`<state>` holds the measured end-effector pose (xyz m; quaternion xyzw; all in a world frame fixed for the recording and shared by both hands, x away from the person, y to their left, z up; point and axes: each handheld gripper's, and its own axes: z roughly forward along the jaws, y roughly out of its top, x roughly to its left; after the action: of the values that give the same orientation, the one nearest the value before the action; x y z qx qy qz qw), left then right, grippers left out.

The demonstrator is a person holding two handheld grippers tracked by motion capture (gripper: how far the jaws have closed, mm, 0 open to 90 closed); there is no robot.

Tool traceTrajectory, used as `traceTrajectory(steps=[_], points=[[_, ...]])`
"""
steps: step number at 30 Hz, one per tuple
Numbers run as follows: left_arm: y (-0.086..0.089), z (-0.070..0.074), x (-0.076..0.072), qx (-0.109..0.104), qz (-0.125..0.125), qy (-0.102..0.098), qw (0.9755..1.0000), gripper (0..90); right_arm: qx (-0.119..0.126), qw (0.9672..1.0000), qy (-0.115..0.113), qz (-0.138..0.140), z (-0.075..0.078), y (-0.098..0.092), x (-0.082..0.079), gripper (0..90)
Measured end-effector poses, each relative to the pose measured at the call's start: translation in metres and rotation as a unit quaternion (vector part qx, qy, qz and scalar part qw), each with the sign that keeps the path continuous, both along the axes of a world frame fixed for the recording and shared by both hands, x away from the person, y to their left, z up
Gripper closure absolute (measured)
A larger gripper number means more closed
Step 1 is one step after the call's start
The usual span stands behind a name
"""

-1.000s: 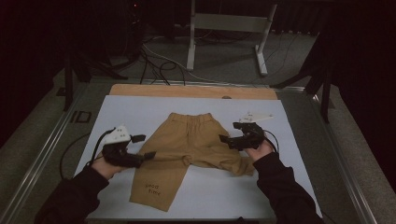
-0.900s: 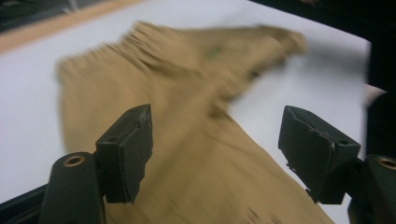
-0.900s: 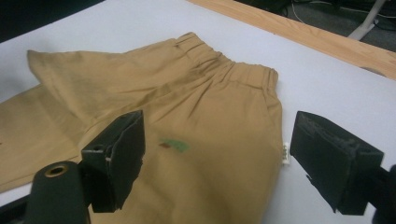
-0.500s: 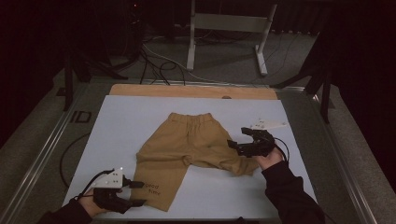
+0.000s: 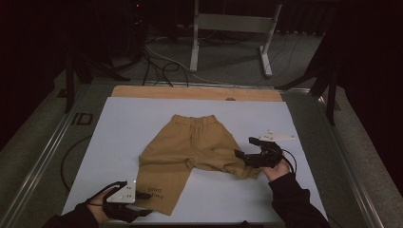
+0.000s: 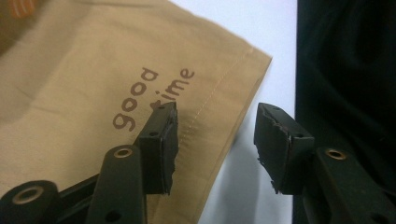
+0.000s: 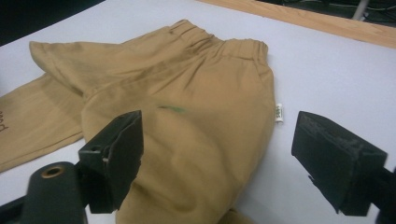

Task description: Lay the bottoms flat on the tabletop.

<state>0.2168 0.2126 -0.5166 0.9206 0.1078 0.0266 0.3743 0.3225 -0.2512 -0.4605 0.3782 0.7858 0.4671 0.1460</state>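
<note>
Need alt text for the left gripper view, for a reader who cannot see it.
The left gripper has its two black jaws apart over the hem corner of tan trousers printed "good time", one jaw over the cloth, the other over the pale table. The jaws have just been closing, with the hem edge between them, not yet pinched.

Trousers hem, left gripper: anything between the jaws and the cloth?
Nothing visible. The left gripper sits right at the hem of the trousers, near the "good time" print; the jaws have been closing, with one over the cloth, one over the bare table.
</note>
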Motion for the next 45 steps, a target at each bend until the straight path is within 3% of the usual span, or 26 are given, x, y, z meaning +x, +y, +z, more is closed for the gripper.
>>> traceTrajectory(steps=[1, 6, 8, 10, 15, 19, 29, 32, 34, 36, 39, 41, 45], points=[[-0.003, -0.001, -0.001, 0.012, -0.009, -0.016, 0.9998, 52.0, -0.001, 1.0, 0.0, 0.0, -0.001, 0.0, -0.001, 16.4], [-0.007, -0.001, 0.0, 0.016, -0.016, -0.03, 0.9993, 60.9, 0.004, 0.9999, -0.011, -0.003, 0.0, -0.001, -0.002, 16.0], [-0.009, 0.001, 0.0, 0.021, -0.014, -0.045, 0.9987, 76.0, 0.004, 0.9998, -0.016, -0.005, 0.002, -0.002, -0.003, 16.0], [-0.008, 0.002, 0.001, 0.019, -0.009, -0.043, 0.9989, 87.2, 0.007, 0.9998, -0.02, -0.006, 0.004, -0.002, -0.004, 16.0], [-0.003, 0.013, -0.002, -0.002, -0.014, -0.039, 0.9991, 88.4, 0.003, 0.9995, -0.029, -0.01, 0.007, -0.003, -0.007, 16.0], [-0.001, 0.025, -0.01, -0.015, -0.032, -0.037, 0.9987, 88.4, 0.003, 0.9993, -0.034, -0.017, 0.009, -0.006, -0.009, 16.0], [0.004, 0.029, -0.024, -0.009, -0.068, 0.001, 0.9977, 87.4, 0.006, 0.999, -0.04, -0.019, 0.013, -0.011, -0.016, 16.0], [0.006, 0.03, -0.024, -0.03, -0.069, 0.018, 0.997, 78.3, 0.01, 0.999, -0.04, -0.019, 0.013, -0.012, -0.017, 16.0], [0.007, 0.033, -0.022, -0.049, -0.056, 0.021, 0.997, 62.7, 0.01, 0.999, -0.04, -0.018, 0.013, -0.011, -0.02, 16.0], [0.007, 0.038, -0.019, -0.058, -0.036, 0.007, 0.9976, 46.5, 0.013, 0.999, -0.04, -0.017, 0.013, -0.011, -0.022, 16.0], [0.003, 0.046, -0.013, -0.069, -0.012, -0.005, 0.9976, 35.4, 0.014, 0.9989, -0.043, -0.013, 0.013, -0.012, -0.025, 16.0], [-0.002, 0.052, -0.008, -0.079, -0.003, -0.015, 0.9967, 30.5, 0.013, 0.9988, -0.046, -0.008, 0.014, -0.012, -0.028, 15.8], [-0.015, 0.06, 0.003, -0.101, 0.01, -0.03, 0.9944, 30.6, 0.012, 0.9986, -0.051, 0.005, 0.012, -0.014, -0.034, 14.8]])
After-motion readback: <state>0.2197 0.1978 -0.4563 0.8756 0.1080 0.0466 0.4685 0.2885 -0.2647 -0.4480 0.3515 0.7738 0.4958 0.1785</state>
